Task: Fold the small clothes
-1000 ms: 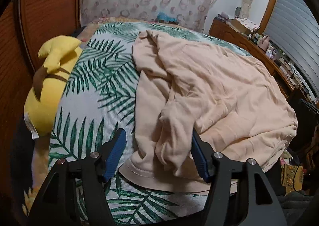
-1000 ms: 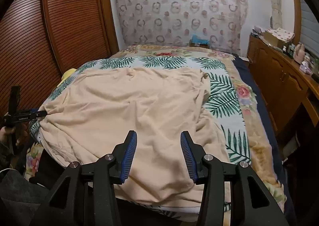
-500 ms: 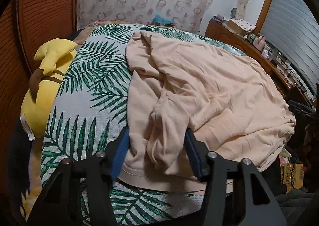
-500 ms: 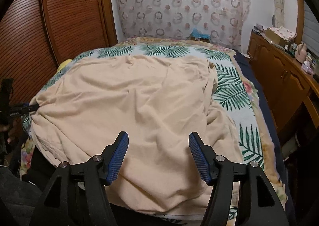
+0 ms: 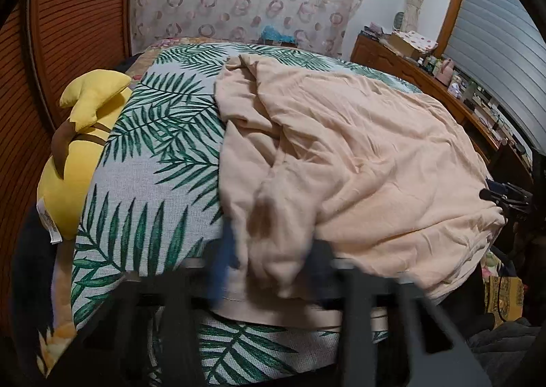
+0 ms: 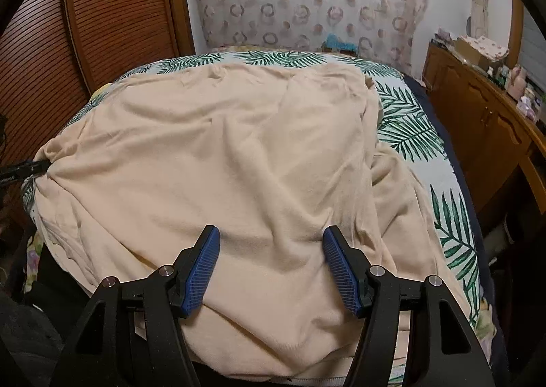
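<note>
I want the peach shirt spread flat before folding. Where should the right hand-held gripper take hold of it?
Probably the near hem of the peach shirt, coming from the bed's near edge. There the cloth hangs over the edge in a raised fold between the open fingers of the right hand-held gripper, so the pads could pinch it.

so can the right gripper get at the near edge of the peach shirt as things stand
Probably yes: the right gripper hangs right over the peach shirt, jaws apart around a ridge of fabric, and nothing lies between them and the cloth.
</note>
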